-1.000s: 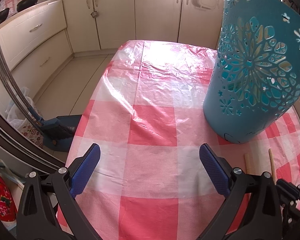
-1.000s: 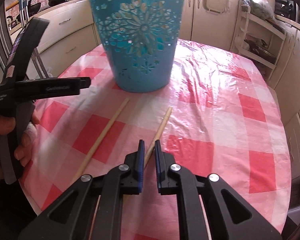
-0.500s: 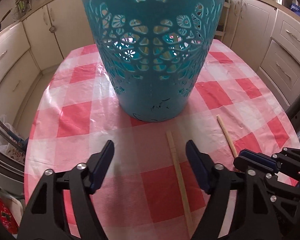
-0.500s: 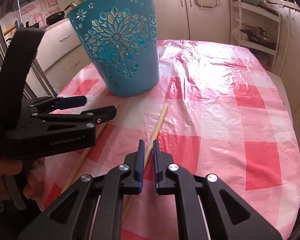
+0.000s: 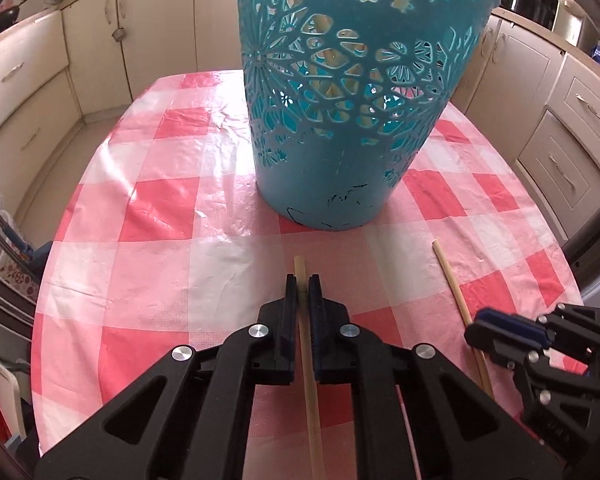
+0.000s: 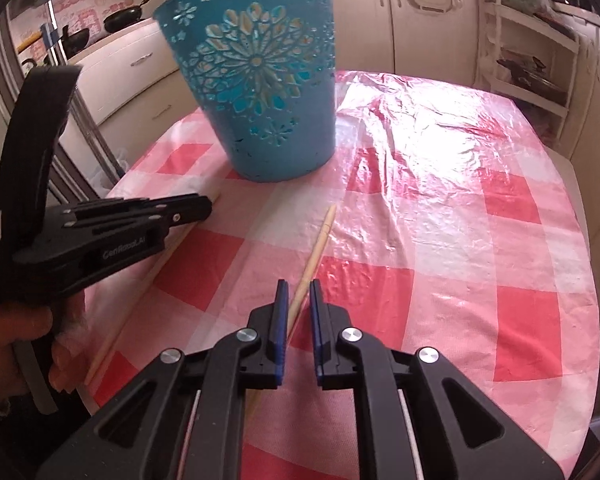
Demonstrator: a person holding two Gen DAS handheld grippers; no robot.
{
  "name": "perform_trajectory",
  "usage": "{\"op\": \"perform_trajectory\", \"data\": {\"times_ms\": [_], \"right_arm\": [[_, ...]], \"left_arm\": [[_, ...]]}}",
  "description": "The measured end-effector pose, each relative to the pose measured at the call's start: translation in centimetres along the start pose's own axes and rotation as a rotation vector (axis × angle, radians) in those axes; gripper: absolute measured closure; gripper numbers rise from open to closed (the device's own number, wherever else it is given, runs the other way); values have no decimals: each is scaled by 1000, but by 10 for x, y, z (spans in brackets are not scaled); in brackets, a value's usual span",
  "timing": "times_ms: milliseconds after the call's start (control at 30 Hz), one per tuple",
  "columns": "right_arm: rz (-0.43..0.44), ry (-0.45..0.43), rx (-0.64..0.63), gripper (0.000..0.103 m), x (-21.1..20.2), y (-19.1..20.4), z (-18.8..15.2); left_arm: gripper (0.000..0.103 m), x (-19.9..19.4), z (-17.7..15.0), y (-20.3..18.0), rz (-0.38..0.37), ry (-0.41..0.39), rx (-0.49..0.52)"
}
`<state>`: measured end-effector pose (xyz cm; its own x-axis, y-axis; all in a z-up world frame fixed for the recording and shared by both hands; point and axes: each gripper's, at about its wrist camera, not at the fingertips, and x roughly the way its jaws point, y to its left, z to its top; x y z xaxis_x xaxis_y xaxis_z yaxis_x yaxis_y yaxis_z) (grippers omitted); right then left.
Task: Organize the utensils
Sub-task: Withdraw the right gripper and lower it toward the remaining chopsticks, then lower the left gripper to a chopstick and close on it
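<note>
**Inspector A:** We record the left gripper (image 5: 303,286) at the lower centre of the left wrist view. Its fingers (image 5: 290,300) are drawn together on a wooden chopstick (image 5: 309,364), which runs straight up the frame between the pads, its tip just clear of them.

**Inspector B:** Agreed. In the right wrist view we see that same gripper at centre left, carried by a hand (image 6: 24,344), with the chopstick lying flat on the tabletop (image 6: 440,240) under it.

**Inspector A:** We note the right gripper (image 6: 299,292) at the bottom centre of its own view. Its jaws are opening: a narrow gap shows, and a second chopstick (image 6: 314,256) passes between the fingers (image 6: 281,308). It lies against the left-hand pad; the right-hand pad stands off it.

**Inspector B:** We find that second chopstick slanting up and to the right, its tapered end pointing towards the teal perforated basket (image 6: 260,80). Both sticks lie on the red-and-white checked tablecloth (image 5: 156,216).

**Inspector A:** The basket stands upright at the upper centre of the left view, apart from both chopstick tips. We see cream kitchen cabinets (image 5: 100,40) behind it.
</note>
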<state>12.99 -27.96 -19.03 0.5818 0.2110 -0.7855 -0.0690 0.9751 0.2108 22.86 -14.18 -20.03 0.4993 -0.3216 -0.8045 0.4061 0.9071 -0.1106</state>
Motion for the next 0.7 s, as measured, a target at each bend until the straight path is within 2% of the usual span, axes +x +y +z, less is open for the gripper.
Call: {"op": "perform_trajectory", "data": {"times_ms": [67,167,200,267,433,533,600,667,700], "right_arm": [[-41,8,8,77,3,1,6],[-69,15,-38,73,10,10,12],[-72,21,-59,73,12,13,14],[-68,32,-89,91,16,16,17],[-81,33,-132,91,17,13,19],[-65,15,-107,91,14,7,17],[-70,12,-114,91,15,8,16],[-73,11,-120,90,15,9,16],[-72,11,-119,90,15,9,16]], "left_arm": [[97,0,0,3,-11,8,6],[96,1,2,3,-19,22,11],[96,1,2,3,-18,25,16],[96,2,3,2,-13,26,28],[92,0,1,-3,-5,22,62],[84,-1,-1,-9,2,16,99],[75,-1,-2,-14,13,12,125],[59,0,-4,-20,30,9,148],[57,0,-5,-21,42,7,153]]}}
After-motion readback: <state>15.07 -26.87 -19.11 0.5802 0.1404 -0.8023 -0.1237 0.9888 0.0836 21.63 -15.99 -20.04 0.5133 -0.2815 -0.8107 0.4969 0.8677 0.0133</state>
